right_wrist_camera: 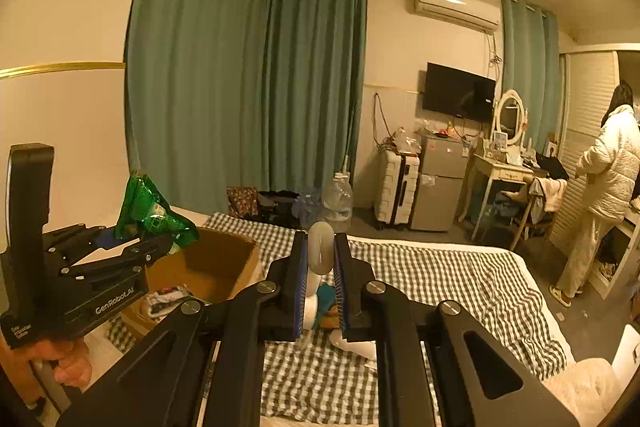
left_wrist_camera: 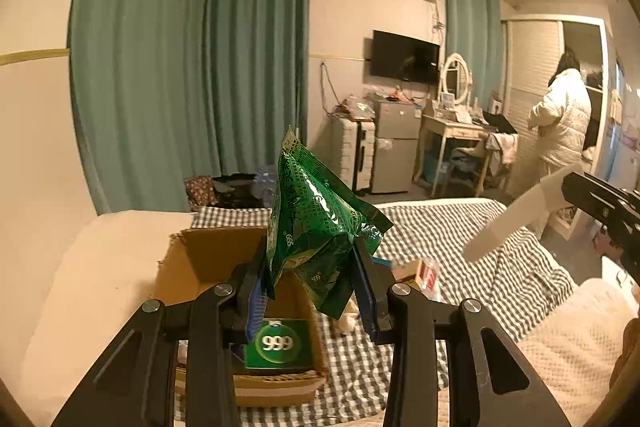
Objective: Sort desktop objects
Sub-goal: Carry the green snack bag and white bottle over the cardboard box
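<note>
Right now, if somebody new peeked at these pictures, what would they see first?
Probably the shiny green packet, pinched in the left tongs above an open cardboard box on the checked bed. Next, the white tube squeezed in the right tongs. Far off at the right, a person in a white coat stands at the wardrobe.

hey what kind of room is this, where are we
Most likely a lived-in bedroom or studio flat: a bed with a checked cover, a dressing table with an oval mirror, and a small fridge beside a white suitcase under a wall-mounted TV.
</note>
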